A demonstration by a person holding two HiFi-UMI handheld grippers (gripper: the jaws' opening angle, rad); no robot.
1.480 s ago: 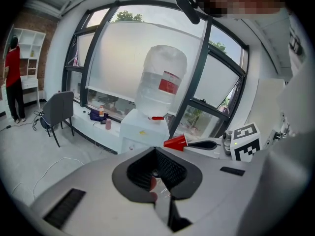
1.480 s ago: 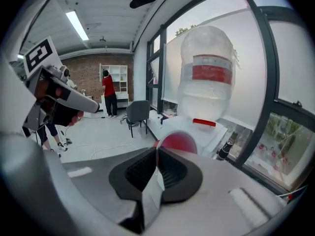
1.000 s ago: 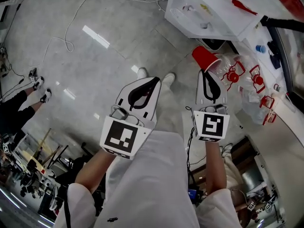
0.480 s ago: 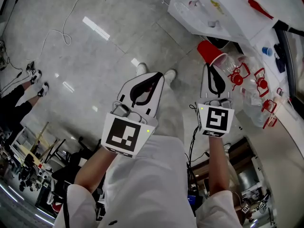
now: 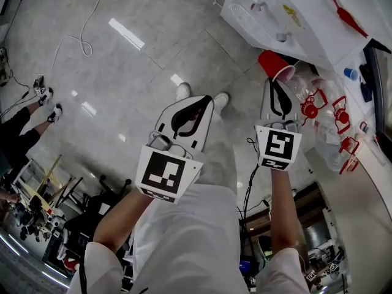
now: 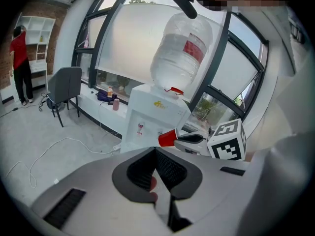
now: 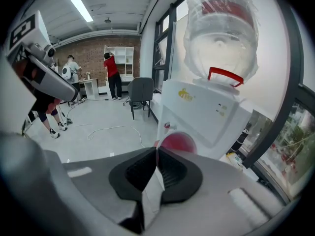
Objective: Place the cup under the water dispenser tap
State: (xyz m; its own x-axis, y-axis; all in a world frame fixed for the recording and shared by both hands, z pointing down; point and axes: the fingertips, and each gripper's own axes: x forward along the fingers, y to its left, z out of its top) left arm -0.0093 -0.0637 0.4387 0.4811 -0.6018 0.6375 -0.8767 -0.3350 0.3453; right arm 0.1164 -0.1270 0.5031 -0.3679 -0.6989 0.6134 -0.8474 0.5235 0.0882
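Note:
In the head view my right gripper (image 5: pixel 275 83) is shut on the rim of a red cup (image 5: pixel 272 65), which lies tilted in the air just in front of the white water dispenser (image 5: pixel 288 17). The right gripper view has the cup (image 7: pixel 177 142) right past the closed jaw tips, with the dispenser (image 7: pixel 206 109) and its red tap (image 7: pixel 167 126) close behind and the big water bottle (image 7: pixel 221 33) on top. My left gripper (image 5: pixel 201 101) hangs beside it to the left, shut and empty. From the left gripper view the cup (image 6: pixel 168 138) shows in front of the dispenser (image 6: pixel 150 114).
Empty water bottles with red handles (image 5: pixel 327 112) lie on the floor right of the dispenser. A white cable (image 5: pixel 86 38) loops over the grey floor. A grey chair (image 6: pixel 65 86) and a person in red (image 6: pixel 20 58) stand far off by the windows.
Both grippers have sunk a little and drawn nearer the dispenser front. The right one keeps its hold on the red cup; the left stays shut.

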